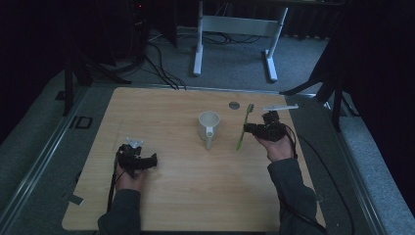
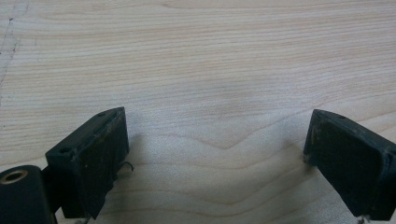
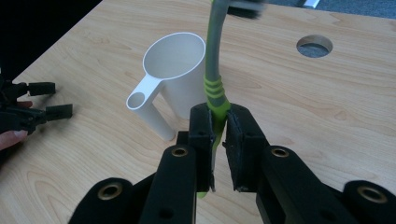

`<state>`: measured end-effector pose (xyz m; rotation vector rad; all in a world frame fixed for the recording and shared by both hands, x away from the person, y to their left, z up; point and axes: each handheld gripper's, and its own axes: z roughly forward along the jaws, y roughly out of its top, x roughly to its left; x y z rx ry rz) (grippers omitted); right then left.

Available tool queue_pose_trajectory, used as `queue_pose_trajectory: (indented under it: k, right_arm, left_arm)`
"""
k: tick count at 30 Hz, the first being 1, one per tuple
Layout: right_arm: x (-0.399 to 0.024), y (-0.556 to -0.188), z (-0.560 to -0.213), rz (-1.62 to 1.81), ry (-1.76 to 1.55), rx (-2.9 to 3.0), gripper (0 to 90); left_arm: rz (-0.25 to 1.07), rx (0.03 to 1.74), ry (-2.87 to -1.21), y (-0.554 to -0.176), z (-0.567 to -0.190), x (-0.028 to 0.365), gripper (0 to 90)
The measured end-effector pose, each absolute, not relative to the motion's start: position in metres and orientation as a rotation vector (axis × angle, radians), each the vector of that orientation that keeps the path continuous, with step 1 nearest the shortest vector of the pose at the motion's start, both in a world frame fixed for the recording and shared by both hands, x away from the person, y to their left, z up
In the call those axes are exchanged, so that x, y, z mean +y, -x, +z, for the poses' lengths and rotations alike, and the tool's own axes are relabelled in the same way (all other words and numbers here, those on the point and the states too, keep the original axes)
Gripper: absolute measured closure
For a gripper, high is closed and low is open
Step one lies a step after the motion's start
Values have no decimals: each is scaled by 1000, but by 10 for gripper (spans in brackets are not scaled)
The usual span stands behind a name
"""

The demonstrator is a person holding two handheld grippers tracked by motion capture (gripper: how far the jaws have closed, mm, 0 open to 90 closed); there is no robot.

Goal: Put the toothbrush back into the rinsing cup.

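Mid-frame on the desk [image 1: 186, 181], the white cup [image 1: 209, 125] stands empty; the right gripper [image 1: 247, 129] fingers pinch a green toothbrush [image 1: 243, 129], the left gripper [image 1: 152, 161] fingers spread.

Count on the table [image 1: 195, 205]: 1 white cup [image 1: 209, 126] with a long handle, 1 green-and-grey toothbrush [image 1: 244, 128], 1 round hole [image 1: 234, 105] in the tabletop, 1 thin pale stick-like item [image 1: 280, 106] at the far right edge, too small to identify. 2 handheld grippers: left gripper [image 1: 154, 160], right gripper [image 1: 246, 129], 2 black jaws each. 2 hands holding them. Behind the table: 1 white desk frame [image 1: 235, 29] with 2 legs.
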<state>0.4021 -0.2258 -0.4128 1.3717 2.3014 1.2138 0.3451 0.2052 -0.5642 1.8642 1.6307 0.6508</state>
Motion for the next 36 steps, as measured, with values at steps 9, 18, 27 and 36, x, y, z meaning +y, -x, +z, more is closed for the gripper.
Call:
queue_pose_trajectory:
  k: [9, 18, 27, 36]
  right_arm:
    - [-226, -404, -413, 1248, -1381, 2280, 809]
    - [-227, -404, -412, 1275, -1390, 2248, 809]
    - [-227, -405, -409, 1302, -1396, 2219, 809]
    - [-225, -406, -407, 1322, -1400, 2204, 809]
  left_arm:
    - [651, 1631, -1867, -345, -564, 205, 70]
    - [651, 1631, -1865, -345, -564, 205, 69]
    - [651, 1631, -1864, -345, -564, 205, 69]
    - [651, 1631, -1866, -345, -564, 205, 69]
